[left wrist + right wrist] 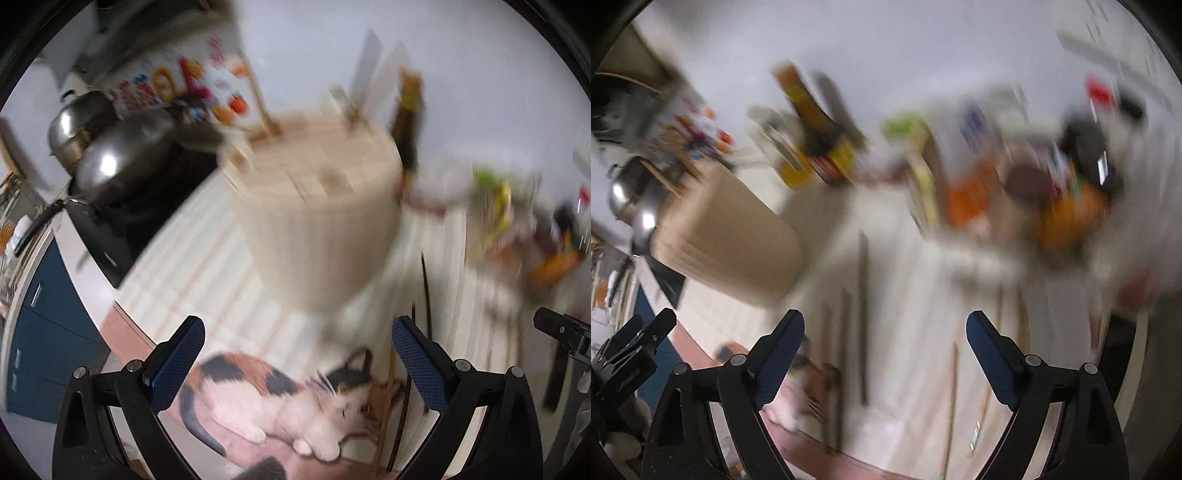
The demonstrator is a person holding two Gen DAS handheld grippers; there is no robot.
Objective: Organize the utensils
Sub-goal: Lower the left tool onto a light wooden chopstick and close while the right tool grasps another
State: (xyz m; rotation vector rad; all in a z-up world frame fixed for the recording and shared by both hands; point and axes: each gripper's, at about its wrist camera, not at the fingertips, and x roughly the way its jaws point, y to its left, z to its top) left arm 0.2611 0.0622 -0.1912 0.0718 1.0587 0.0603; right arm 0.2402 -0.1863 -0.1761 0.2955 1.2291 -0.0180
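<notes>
Both views are blurred by motion. A round beige utensil holder [317, 206] stands on a pale striped mat [207, 258], with several utensil handles [260, 107] sticking up from its slotted top. My left gripper [297, 354] is open and empty, just in front of the holder. Dark and wooden chopsticks [426, 291] lie on the mat to its right. In the right wrist view the holder [727, 236] is at the left. Several chopsticks [863, 314] lie on the mat ahead of my right gripper [885, 349], which is open and empty above them.
Steel pots [110, 162] sit on a black stove at the left, above blue cabinets [44, 332]. Bottles and packets [997, 177] crowd the back of the counter. A cat picture [280, 398] is printed on the mat's near end. The other gripper [565, 332] shows at the right edge.
</notes>
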